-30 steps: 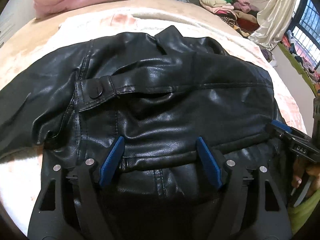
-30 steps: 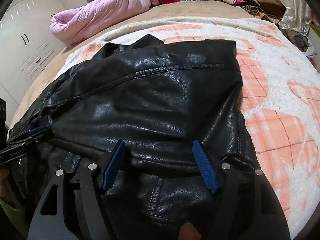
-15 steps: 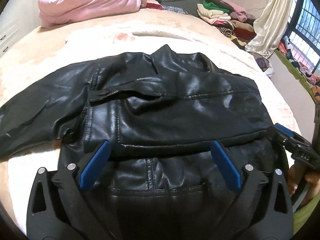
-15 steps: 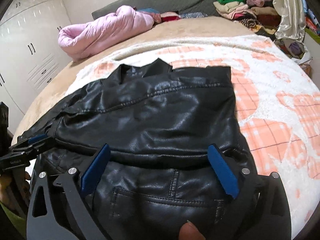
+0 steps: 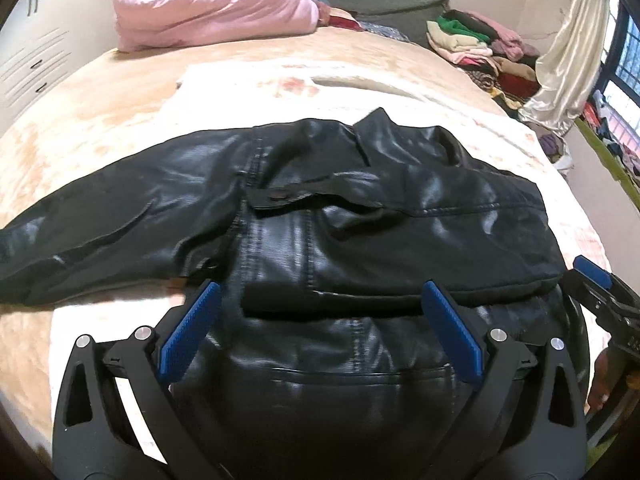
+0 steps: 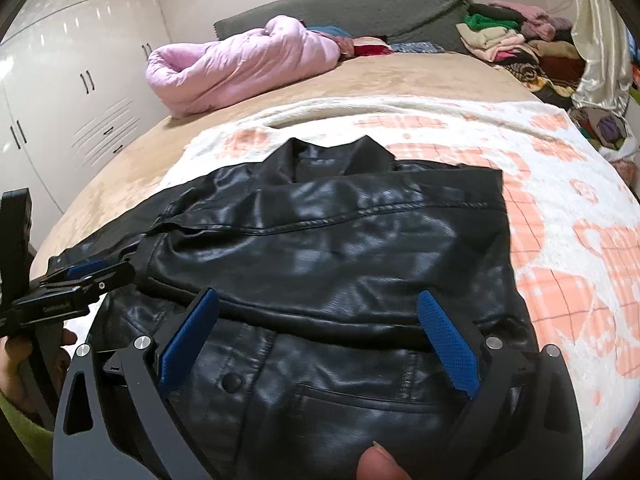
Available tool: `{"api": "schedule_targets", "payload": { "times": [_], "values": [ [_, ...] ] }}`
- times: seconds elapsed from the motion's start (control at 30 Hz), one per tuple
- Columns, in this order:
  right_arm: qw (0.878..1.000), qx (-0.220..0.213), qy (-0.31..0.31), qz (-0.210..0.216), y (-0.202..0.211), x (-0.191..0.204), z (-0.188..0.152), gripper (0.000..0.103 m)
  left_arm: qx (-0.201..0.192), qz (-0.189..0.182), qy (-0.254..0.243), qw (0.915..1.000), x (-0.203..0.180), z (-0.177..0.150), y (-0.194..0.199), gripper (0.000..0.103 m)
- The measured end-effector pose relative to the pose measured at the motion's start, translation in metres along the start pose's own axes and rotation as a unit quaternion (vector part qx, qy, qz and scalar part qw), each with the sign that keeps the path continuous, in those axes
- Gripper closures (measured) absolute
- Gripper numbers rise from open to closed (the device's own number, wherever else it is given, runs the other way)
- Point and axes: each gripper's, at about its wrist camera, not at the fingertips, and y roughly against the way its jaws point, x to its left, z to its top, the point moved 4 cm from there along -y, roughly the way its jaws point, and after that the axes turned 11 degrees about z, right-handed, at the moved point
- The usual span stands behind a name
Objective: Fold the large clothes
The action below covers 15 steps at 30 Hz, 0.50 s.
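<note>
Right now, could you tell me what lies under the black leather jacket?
The black leather jacket rests on a white blanket with orange checks, spread over a tan bed cover. Whatever lies directly beneath its folded layers is hidden.

Both the left gripper (image 5: 320,332) and right gripper (image 6: 320,336) opened wide, releasing the black jacket (image 5: 360,220) and lifting away

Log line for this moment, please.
black leather jacket: right sleeve folded across, left sleeve out flat | left gripper: open, empty | right gripper: open, empty | jaws just opened
</note>
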Motion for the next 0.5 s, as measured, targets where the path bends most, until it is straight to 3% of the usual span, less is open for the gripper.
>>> {"api": "schedule_targets", "payload": {
  "times": [0.5],
  "values": [
    [0.998,0.005,0.047,0.03,-0.023,0.069,0.027,0.004,-0.02,0.052,0.048,0.9973,0.058,0.008,0.009,0.009]
  ]
}}
